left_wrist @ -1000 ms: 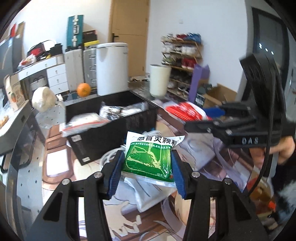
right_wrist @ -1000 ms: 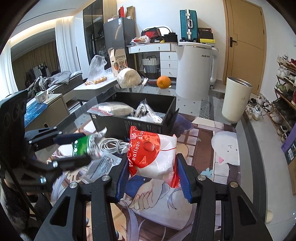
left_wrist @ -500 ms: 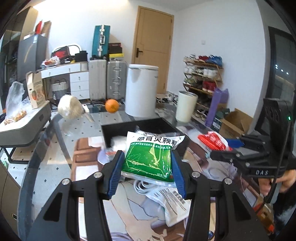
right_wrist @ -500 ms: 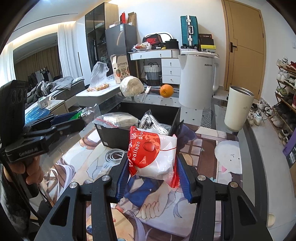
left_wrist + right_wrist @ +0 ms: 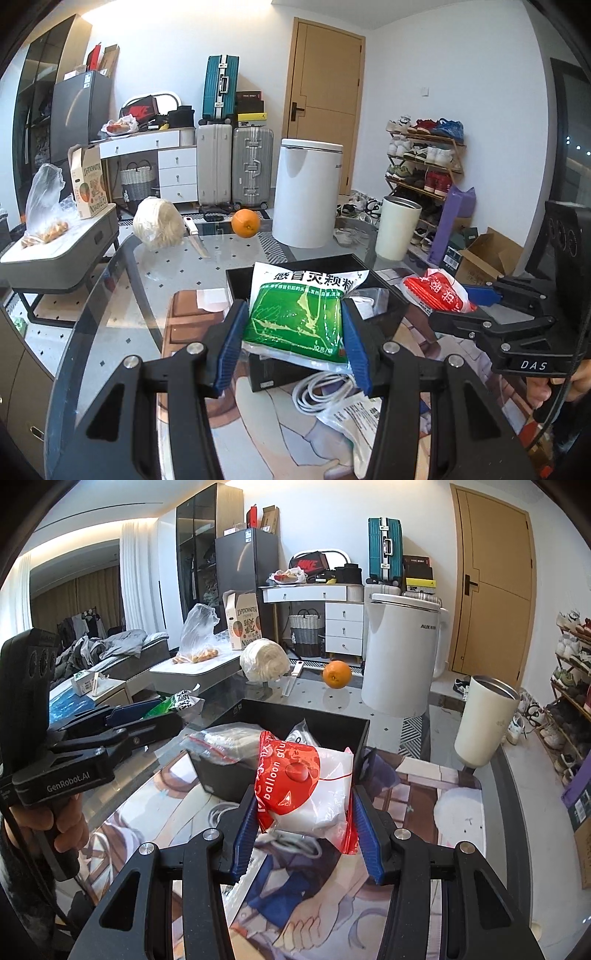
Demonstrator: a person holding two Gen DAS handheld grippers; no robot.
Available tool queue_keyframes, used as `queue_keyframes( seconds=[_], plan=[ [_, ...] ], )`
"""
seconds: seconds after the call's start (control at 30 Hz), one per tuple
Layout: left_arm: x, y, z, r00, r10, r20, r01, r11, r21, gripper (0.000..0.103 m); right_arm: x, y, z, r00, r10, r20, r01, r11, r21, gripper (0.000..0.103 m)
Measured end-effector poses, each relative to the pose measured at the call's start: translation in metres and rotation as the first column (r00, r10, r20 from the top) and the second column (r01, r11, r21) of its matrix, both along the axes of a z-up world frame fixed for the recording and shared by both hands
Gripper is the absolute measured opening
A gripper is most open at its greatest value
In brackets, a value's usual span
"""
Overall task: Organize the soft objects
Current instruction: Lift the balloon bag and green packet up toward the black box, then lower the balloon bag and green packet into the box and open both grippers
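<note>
The glass surface (image 5: 173, 269) carries a black bin (image 5: 280, 716) with clear bags inside it. My left fingers (image 5: 293, 345) are clamped on a green packet (image 5: 299, 317), which sits upright between the blue pads, raised over the bin's near edge. My right fingers (image 5: 304, 829) are clamped on a red-and-white bag (image 5: 306, 786), pinched at its lower half between the pads, just short of the bin. A white cable (image 5: 317, 391) lies coiled on the surface below the packet. An orange (image 5: 337, 674) rests beyond the bin.
</note>
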State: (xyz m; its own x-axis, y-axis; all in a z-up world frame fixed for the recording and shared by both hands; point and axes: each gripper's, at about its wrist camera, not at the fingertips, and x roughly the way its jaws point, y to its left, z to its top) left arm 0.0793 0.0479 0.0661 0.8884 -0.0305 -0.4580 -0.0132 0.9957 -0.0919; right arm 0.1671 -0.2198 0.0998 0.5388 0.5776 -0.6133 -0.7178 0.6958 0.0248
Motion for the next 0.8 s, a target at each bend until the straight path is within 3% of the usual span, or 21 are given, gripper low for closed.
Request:
queue_keyframes(
  seconds=[0.33, 0.8],
  plan=[
    [0.02, 0.009, -0.001, 1.0, 0.027, -0.003, -0.028, 0.999, -0.027, 0.05, 0.026, 0.023, -0.002, 1.0, 0.006, 0.001, -0.006, 1.0, -0.02, 0.049],
    [0.059, 0.011, -0.015, 0.998, 0.041, -0.058, -0.04, 0.999, 0.01, 0.05, 0.064, 0.059, -0.012, 0.999, 0.031, -0.007, -0.032, 0.996, -0.085, 0.049]
  ],
)
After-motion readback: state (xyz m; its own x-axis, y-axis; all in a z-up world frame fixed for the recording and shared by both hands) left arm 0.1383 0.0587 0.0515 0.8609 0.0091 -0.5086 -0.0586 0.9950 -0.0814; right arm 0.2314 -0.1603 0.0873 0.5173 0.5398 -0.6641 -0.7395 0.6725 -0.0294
